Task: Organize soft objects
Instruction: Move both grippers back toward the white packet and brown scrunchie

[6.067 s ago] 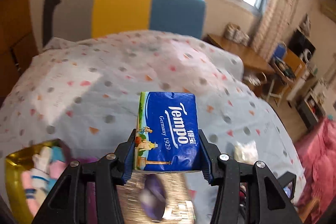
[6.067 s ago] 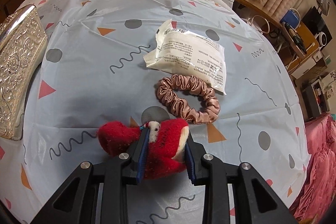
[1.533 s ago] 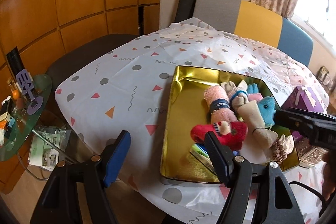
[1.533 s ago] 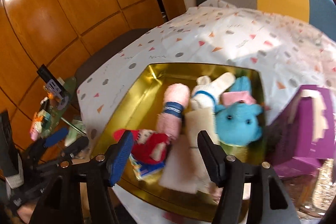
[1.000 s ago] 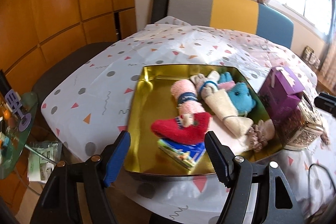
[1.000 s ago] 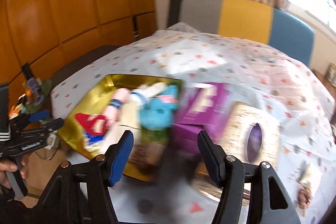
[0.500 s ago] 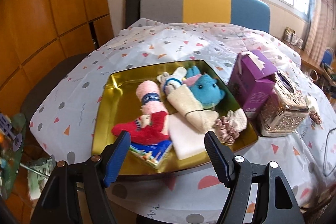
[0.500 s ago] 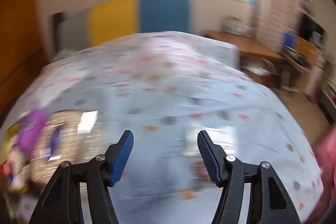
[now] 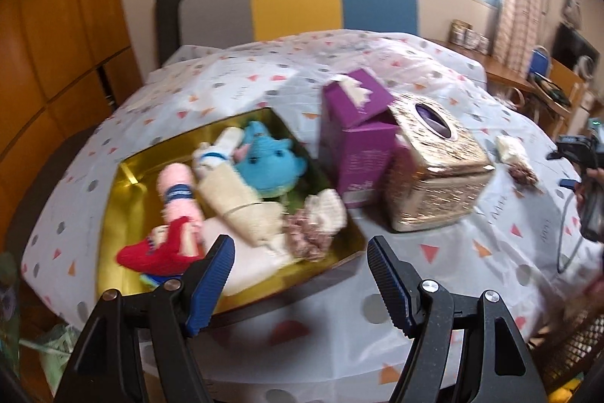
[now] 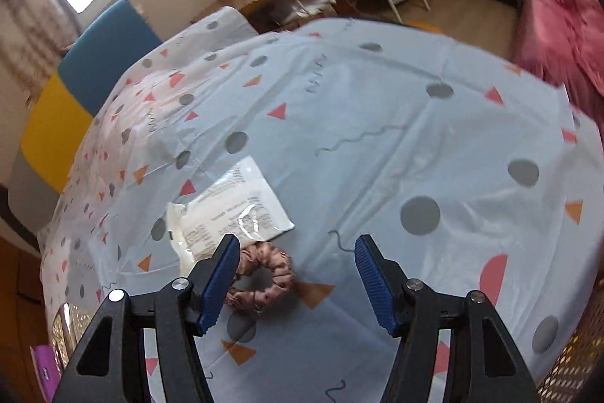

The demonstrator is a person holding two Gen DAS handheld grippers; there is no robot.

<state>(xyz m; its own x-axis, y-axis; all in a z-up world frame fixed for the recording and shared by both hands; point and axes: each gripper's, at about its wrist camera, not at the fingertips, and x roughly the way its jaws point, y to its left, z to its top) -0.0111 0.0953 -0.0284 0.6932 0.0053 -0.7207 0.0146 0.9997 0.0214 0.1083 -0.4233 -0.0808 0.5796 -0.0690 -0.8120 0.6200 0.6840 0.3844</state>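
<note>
The left tool [image 9: 300, 272] hangs with its jaws apart and nothing between them, above the near rim of the gold tray [image 9: 113, 214], which already holds a red sock [image 9: 158, 252], a pink roll [image 9: 177, 191], a blue plush toy [image 9: 271, 165] and a frilly scrunchie [image 9: 305, 237]. This view alone shows the tray, the purple box [image 9: 358, 146] and the gold tissue box [image 9: 434, 172] beside it, and far to the right the other tool in a hand.

The right tool [image 10: 296, 276], jaws likewise apart and empty, points down at the tabletop [image 10: 377, 138], where a pink scrunchie [image 10: 264, 274] lies just under its left pad, touching a white packet [image 10: 230, 210]. Only this view shows them clearly. The likely step is picking up the scrunchie: the person would do well to shift the tool left until the band sits between the pads, then lower it and close on one side of the ring, clear of the packet's edge.
</note>
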